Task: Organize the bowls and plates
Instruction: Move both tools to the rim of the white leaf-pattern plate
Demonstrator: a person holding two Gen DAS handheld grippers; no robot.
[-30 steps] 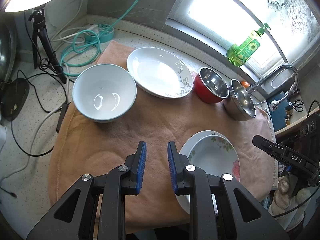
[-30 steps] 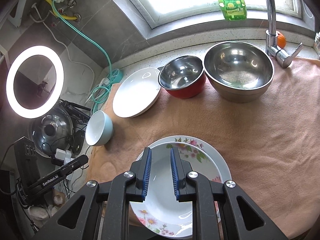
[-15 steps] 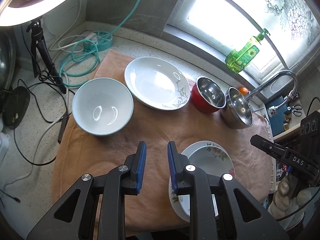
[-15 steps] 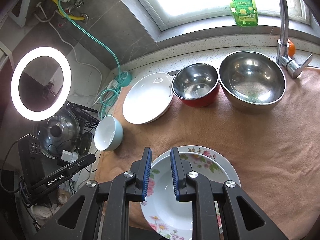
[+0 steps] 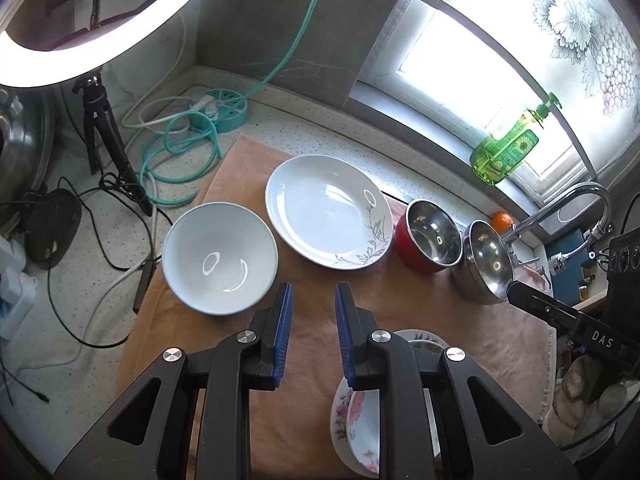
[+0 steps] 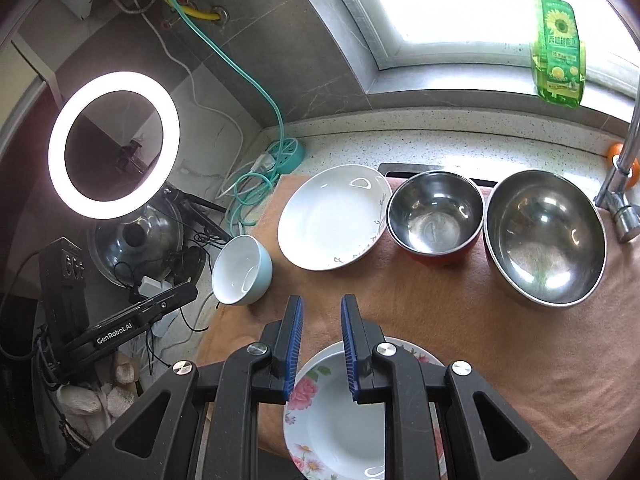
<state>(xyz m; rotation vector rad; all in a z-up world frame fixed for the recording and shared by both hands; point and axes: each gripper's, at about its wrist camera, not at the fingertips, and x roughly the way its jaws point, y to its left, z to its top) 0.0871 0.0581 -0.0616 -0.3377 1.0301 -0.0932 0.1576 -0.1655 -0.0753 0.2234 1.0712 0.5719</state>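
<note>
On a peach towel (image 5: 320, 292) stand a light-blue bowl (image 5: 220, 258), a white plate with a grey leaf print (image 5: 326, 222), a red-sided steel bowl (image 5: 430, 236) and a larger steel bowl (image 5: 486, 268). Two stacked floral plates (image 6: 340, 412) lie at the near edge. My left gripper (image 5: 312, 322) is open and empty, above the towel between the blue bowl and the floral plates (image 5: 358, 420). My right gripper (image 6: 320, 330) is open and empty, just above the floral plates' far rim. The same dishes show in the right wrist view: blue bowl (image 6: 242, 270), white plate (image 6: 334, 216), red bowl (image 6: 434, 216), steel bowl (image 6: 544, 236).
A ring light (image 6: 114, 144) on a tripod (image 5: 104, 132), cables and a teal hose (image 5: 180, 152) crowd the counter left of the towel. A green soap bottle (image 5: 508, 148) stands on the window sill. A tap (image 5: 568, 204) and a small orange (image 5: 502, 220) are at the right.
Both grippers have drawn back and up from the dishes. The floral plates now sit lower in both views. No dish has moved on the towel.
</note>
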